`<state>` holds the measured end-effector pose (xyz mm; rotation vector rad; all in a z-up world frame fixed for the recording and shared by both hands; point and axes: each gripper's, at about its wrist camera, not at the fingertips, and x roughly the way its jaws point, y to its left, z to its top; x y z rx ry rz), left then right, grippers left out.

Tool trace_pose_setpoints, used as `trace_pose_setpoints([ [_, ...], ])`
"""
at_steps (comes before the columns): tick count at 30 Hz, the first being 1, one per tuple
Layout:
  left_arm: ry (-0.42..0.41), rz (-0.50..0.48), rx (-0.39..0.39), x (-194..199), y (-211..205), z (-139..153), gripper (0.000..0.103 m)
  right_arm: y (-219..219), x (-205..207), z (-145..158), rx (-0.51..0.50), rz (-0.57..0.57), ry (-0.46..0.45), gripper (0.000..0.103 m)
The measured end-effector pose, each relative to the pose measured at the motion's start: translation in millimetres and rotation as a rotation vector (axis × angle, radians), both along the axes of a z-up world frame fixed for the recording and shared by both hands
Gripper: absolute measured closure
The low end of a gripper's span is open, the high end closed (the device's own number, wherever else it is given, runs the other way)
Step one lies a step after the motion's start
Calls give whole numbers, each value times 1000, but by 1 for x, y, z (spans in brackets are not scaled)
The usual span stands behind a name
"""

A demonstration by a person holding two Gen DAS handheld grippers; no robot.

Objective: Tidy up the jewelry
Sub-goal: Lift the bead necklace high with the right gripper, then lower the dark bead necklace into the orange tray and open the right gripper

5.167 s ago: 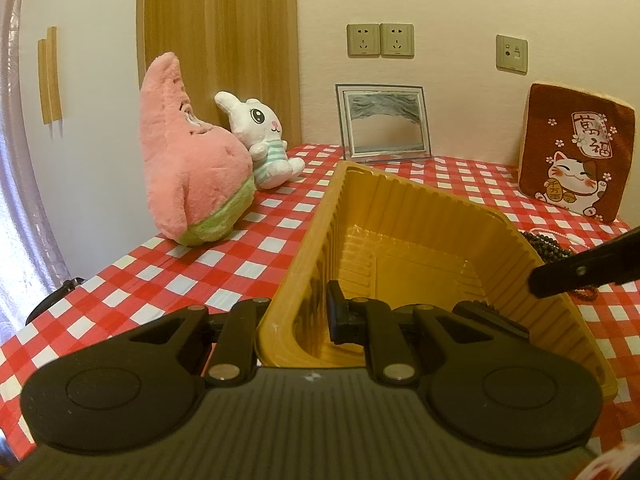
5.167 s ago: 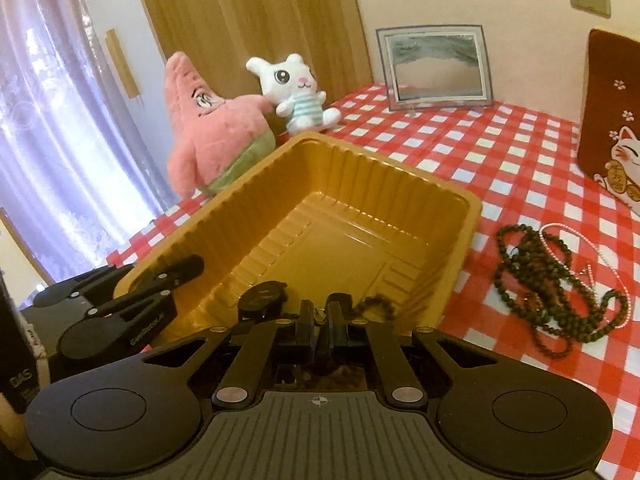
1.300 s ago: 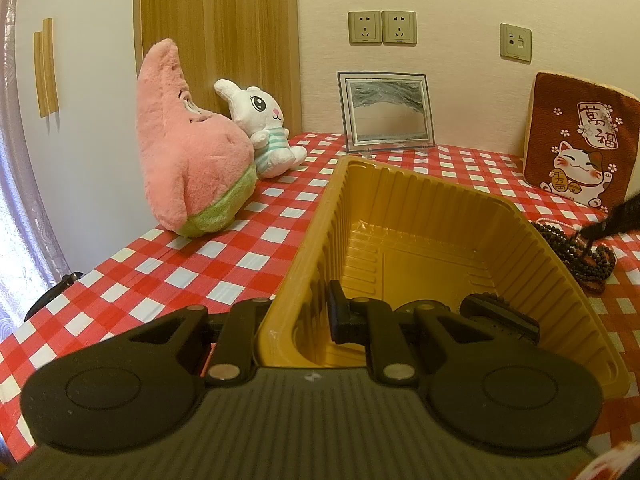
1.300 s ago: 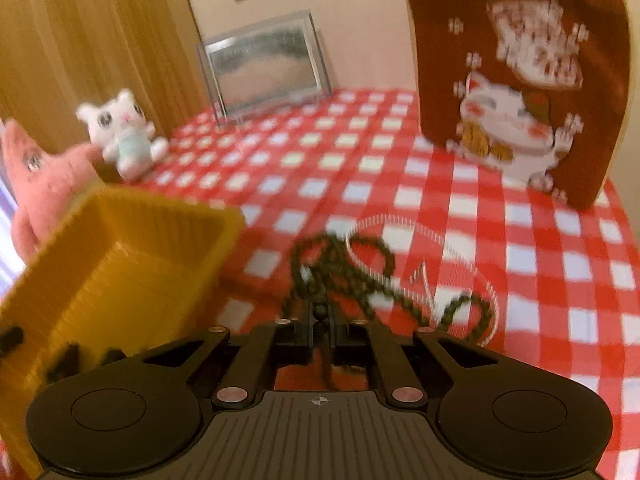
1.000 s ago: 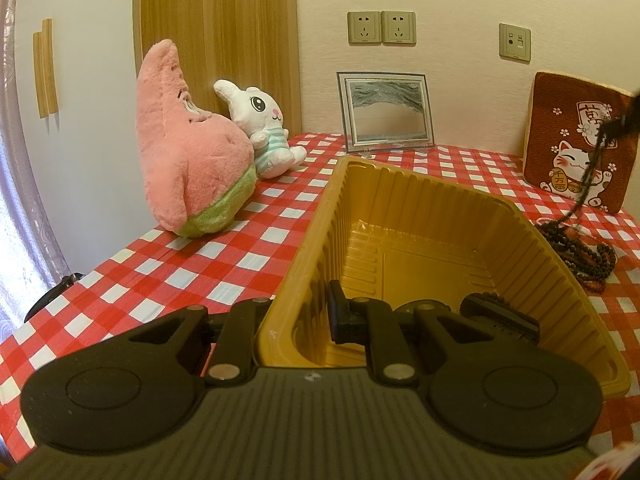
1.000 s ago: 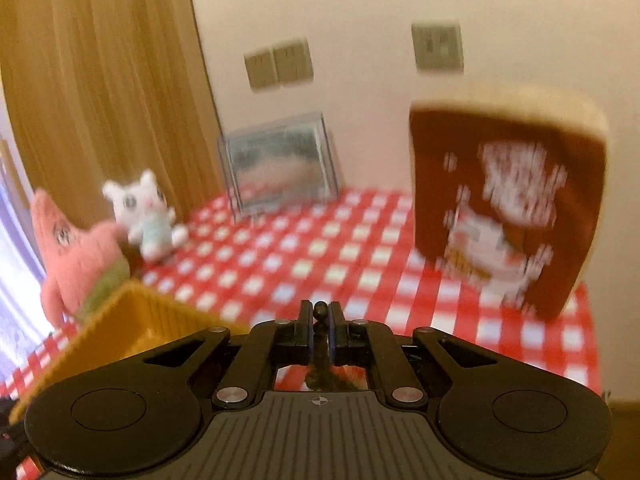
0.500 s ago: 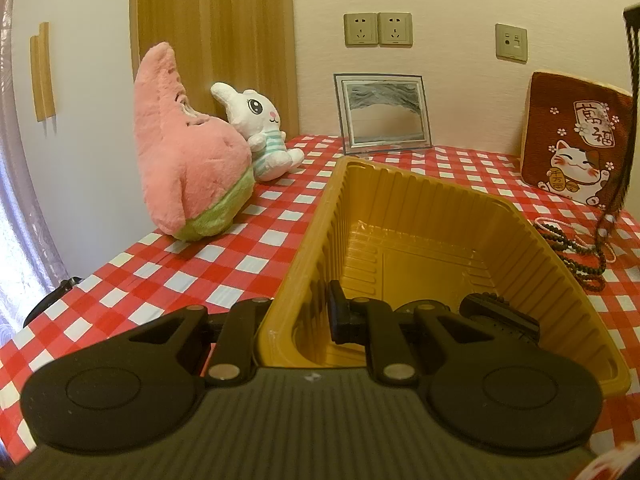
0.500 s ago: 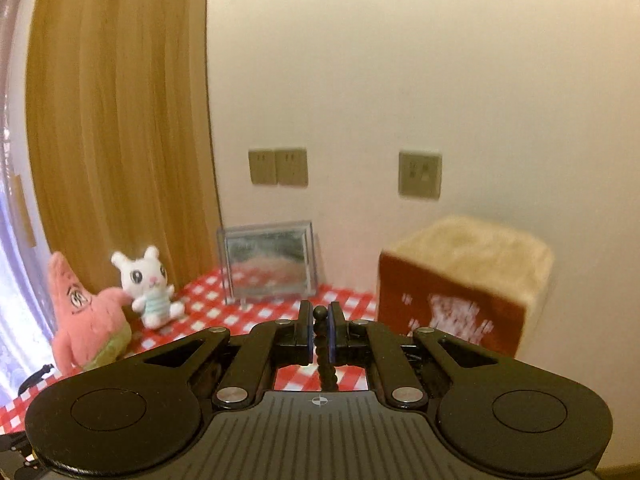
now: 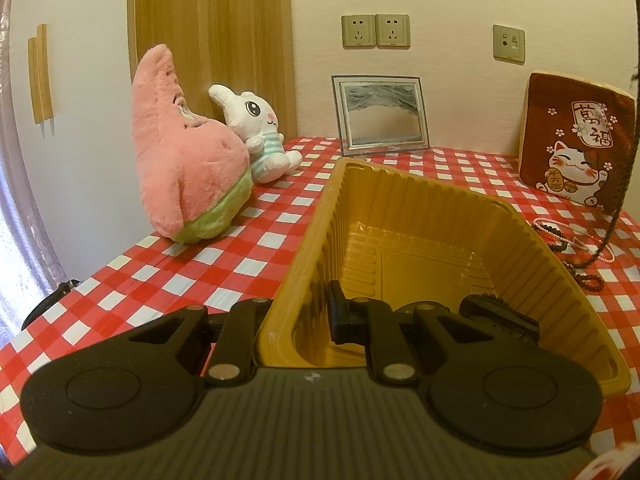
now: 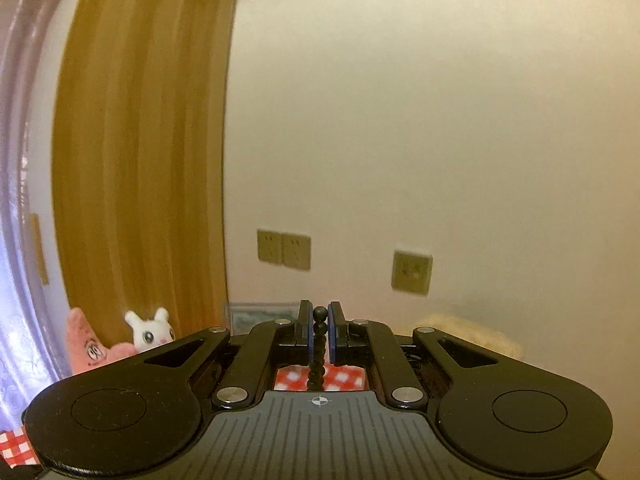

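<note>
Right gripper pinching bead necklace, raised

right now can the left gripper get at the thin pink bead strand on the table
Probably not. The left gripper is shut on the near wall of the yellow plastic tray, and the thin pink bead strand lies beyond the tray's far right side, so it would have to let go first.

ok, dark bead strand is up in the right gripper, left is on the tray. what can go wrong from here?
1. The right gripper pinches the dark bead strand between beads only; it could slip.
2. The strand's lower end lies on the cloth by the pink bead string; it may drag that along.
3. The left gripper clamps just the yellow tray wall; swinging beads could hit the rim and miss.
</note>
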<state>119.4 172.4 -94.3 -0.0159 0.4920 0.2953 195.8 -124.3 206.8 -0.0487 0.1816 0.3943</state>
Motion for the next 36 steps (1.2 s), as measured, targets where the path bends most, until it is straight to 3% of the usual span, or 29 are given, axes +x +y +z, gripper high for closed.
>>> trace_pose_setpoints([
  [13,-8,-4,-1,3,0,3,88,33,-31,43,-9,124,-51,96],
  [23,-9,-4,-5,3,0,3,88,70,-32,52,116,305,-53,96],
  [28,-10,-5,-6,3,0,3,88,101,-24,38,156,393,7,96],
  [36,-13,-7,-9,3,0,3,88,153,-7,-14,139,463,211,96],
])
